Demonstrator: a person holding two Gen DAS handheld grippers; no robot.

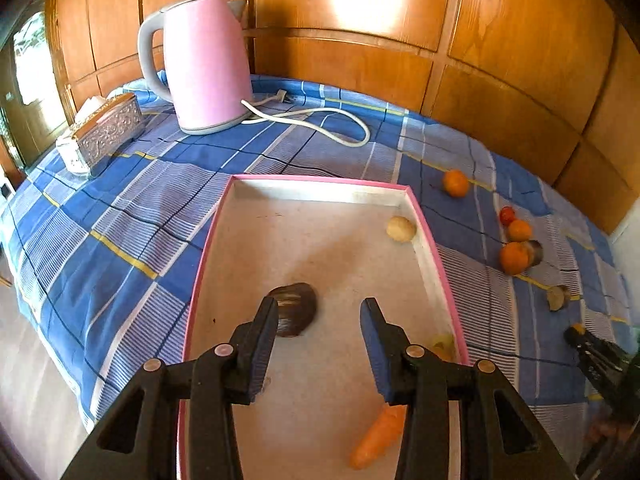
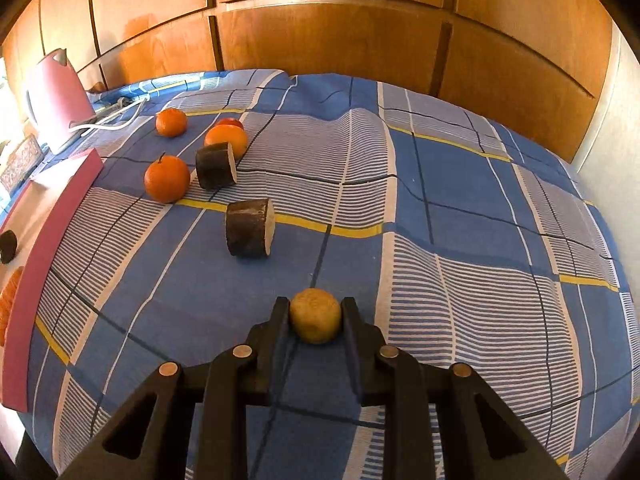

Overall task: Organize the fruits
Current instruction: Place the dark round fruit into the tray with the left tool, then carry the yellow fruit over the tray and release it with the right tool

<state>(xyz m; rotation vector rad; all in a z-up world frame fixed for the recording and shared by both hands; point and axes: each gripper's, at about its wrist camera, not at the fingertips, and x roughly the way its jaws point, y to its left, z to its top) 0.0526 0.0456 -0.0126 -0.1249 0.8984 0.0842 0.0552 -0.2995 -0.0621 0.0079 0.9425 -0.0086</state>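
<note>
1. Pink-edged and pale inside, the box (image 1: 434, 256) sits on the blue checked cloth (image 2: 440, 184) that covers the worktop, and it seems to be the place where the fruit is gathered.
2. Already in the box: a small tan round fruit (image 1: 401, 229) close to the far right wall, a dark brown piece (image 1: 294, 309) near the middle, an orange carrot-like piece (image 1: 378, 436) toward the near end, and something yellowish (image 1: 442, 342) by the right wall, too hidden to name.
3. Left on the cloth, well apart from the box: one orange (image 2: 171, 122) at the back, a second orange (image 2: 226, 139) with a red fruit (image 2: 230, 123) just behind it, and a third orange (image 2: 167, 179) nearer the box.
4. Two dark-skinned cut chunks with pale faces also wait there, one (image 2: 216, 165) just beside the second and third oranges, the other (image 2: 250, 227) alone, closer to the camera.
5. By my judgement the job is under half done: about four pieces are in and seven are out.
6. The right claw (image 2: 315, 316) pinches a tan ball-shaped fruit (image 2: 315, 316), dull and slightly rough, low over the cloth; whether it touches the cloth I cannot tell.
7. The left claw (image 1: 320, 338) is spread wide and holds nothing, poised over the box floor beside the dark brown piece.
8. A pink kettle (image 1: 204, 64) with a white cord (image 1: 320, 118) and a silver tissue box (image 1: 106, 128) stand at the back, apart from the fruit.
</note>
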